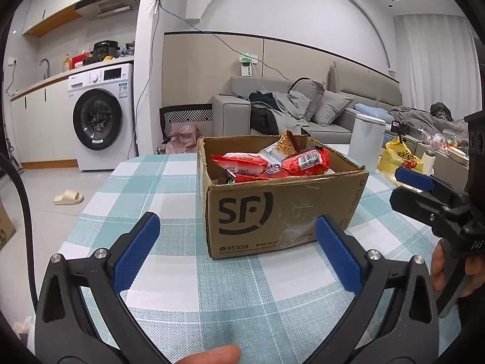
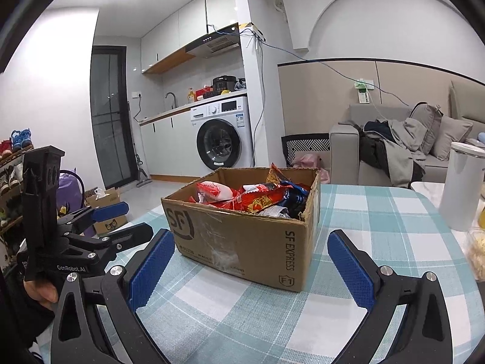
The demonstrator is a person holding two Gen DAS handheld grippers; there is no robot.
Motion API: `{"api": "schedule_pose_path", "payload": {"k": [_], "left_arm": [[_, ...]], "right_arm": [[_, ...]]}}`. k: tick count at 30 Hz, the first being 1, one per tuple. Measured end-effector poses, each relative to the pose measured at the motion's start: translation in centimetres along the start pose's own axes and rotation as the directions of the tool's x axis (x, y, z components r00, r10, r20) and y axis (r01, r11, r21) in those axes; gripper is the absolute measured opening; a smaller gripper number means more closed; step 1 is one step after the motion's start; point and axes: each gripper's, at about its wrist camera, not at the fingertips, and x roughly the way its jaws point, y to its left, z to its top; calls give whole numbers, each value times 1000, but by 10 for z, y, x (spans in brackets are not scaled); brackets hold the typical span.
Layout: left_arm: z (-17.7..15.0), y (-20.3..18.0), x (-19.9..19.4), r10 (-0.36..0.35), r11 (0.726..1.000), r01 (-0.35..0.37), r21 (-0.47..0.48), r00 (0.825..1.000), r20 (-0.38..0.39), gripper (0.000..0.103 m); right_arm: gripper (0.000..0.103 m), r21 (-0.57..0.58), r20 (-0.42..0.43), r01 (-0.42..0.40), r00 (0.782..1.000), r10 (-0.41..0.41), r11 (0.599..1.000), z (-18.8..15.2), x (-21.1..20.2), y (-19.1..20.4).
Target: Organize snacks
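Note:
An open brown SF cardboard box stands on the checked tablecloth; it also shows in the right wrist view. It holds several snack packets, mostly red, also seen in the right wrist view. My left gripper is open and empty, just in front of the box. My right gripper is open and empty, in front of the box's near corner. The right gripper appears at the right in the left wrist view; the left gripper appears at the left in the right wrist view.
A white cylindrical container stands at the table's right edge, next to a clear tub of food. A yellow bag lies beyond the table. A washing machine and a grey sofa stand behind.

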Motion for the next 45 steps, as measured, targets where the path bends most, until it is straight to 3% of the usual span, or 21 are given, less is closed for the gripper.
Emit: {"api": "schedule_pose_path", "payload": {"k": [45], "left_arm": [[-3, 0, -4, 7, 1000, -7, 5, 1000, 7, 102]], "right_arm": [[103, -9, 2, 1, 1000, -1, 1000, 1, 6, 0]]}}
